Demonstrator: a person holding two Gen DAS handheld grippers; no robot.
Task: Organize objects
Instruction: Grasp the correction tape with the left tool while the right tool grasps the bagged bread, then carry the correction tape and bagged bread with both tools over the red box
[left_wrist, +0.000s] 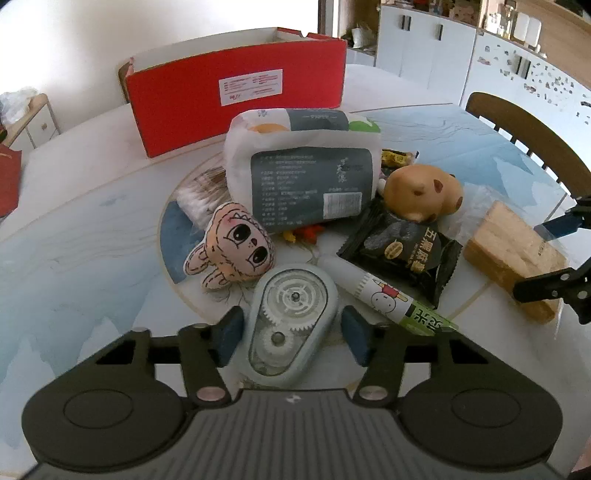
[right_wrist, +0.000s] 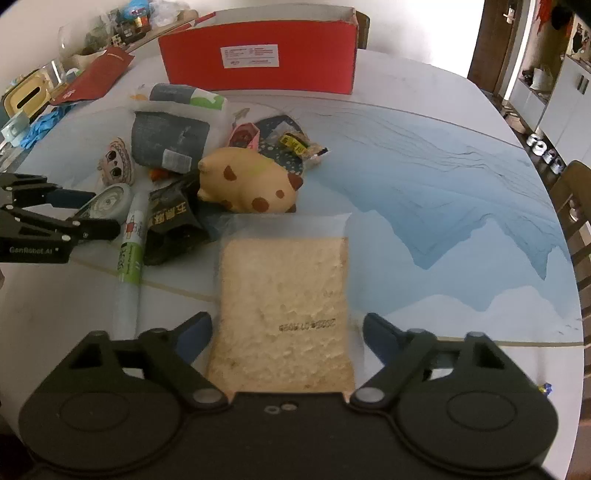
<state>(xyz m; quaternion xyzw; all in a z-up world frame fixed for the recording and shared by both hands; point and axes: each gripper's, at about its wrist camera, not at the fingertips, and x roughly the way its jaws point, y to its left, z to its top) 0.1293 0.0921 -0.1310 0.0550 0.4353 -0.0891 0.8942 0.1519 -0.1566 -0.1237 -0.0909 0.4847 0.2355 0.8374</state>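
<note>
Left gripper (left_wrist: 291, 334): jaws spread, straddling a pale-blue plastic correction-tape dispenser (left_wrist: 290, 321), teardrop-shaped, clear window showing gears; pads not touching it. Just beyond its tips: flat plush face charm (left_wrist: 231, 251), a glossy tube (left_wrist: 384, 295), crinkly black snack packet (left_wrist: 402, 251). Right gripper (right_wrist: 286, 338): jaws wide, either side of a bagged bread slice (right_wrist: 282, 306), porous, in clear film. Ahead: spotted squishy pig (right_wrist: 245, 184); red cardboard box (right_wrist: 258, 59) far back.
</note>
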